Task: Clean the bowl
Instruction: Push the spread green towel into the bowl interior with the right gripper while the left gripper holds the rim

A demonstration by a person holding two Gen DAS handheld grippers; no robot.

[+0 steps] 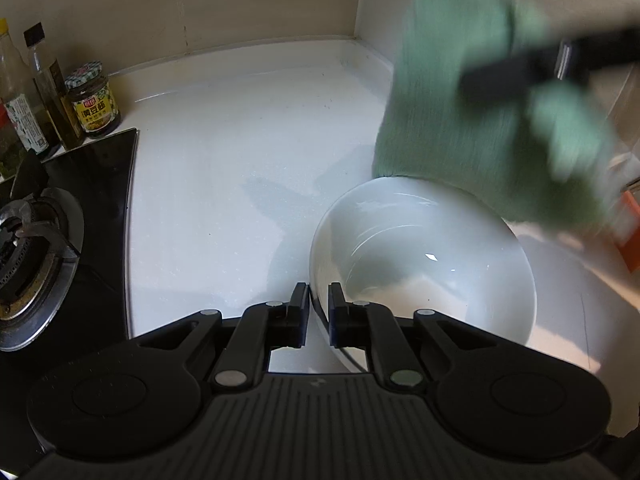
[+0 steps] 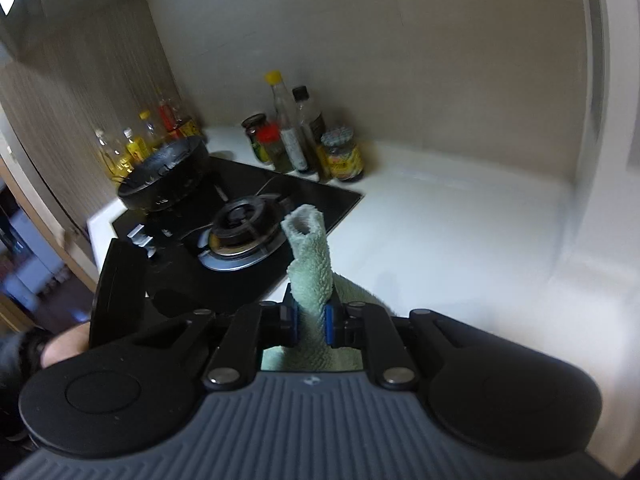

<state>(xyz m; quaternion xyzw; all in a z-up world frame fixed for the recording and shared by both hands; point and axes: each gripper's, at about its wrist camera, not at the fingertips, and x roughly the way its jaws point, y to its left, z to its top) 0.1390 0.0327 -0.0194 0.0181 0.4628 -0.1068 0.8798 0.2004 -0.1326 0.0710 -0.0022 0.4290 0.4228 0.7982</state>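
A white bowl (image 1: 424, 264) sits on the white counter at the lower right of the left wrist view. My left gripper (image 1: 319, 308) is shut on its near rim, one finger outside and one inside. A green cloth (image 1: 452, 92) hangs blurred above the bowl's far rim, with the right gripper's dark fingers (image 1: 520, 70) on it. In the right wrist view my right gripper (image 2: 311, 316) is shut on that green cloth (image 2: 310, 256), whose twisted end sticks up past the fingertips. The bowl is hidden in that view.
A black gas hob (image 2: 248, 220) with a burner lies left of the bowl, a dark pan (image 2: 166, 176) on its far side. Sauce jars and bottles (image 2: 304, 140) stand by the wall. An orange object (image 1: 630, 232) sits at the right edge. A hand (image 2: 64, 346) shows at the lower left.
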